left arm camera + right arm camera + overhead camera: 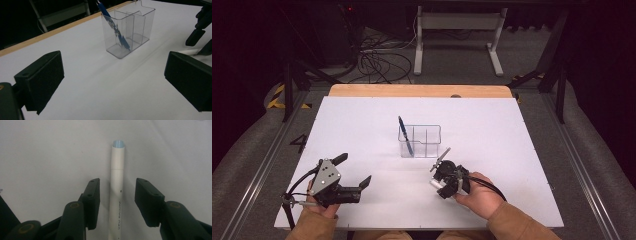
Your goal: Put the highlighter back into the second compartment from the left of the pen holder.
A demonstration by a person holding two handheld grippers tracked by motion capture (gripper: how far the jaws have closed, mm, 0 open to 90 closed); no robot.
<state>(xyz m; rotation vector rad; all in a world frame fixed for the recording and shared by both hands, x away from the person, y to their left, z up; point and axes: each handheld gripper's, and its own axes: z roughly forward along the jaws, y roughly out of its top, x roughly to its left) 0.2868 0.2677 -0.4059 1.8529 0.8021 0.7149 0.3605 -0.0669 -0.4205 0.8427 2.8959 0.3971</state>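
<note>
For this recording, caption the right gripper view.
Right tool straddles a white pen lying on the table, jaws not yet touching it.

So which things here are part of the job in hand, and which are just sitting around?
Part of the job:
- white pen lying on the table, between the right gripper's open jaws, not yet pinched
- clear divided holder, the likely destination
- blue pen leaning in the holder's left compartment

Just about:
- left gripper, open and holding nothing
- white table
- cables on the floor
- white frame behind

Lab: floor cables (377, 62), hazard tape (276, 96)
</note>
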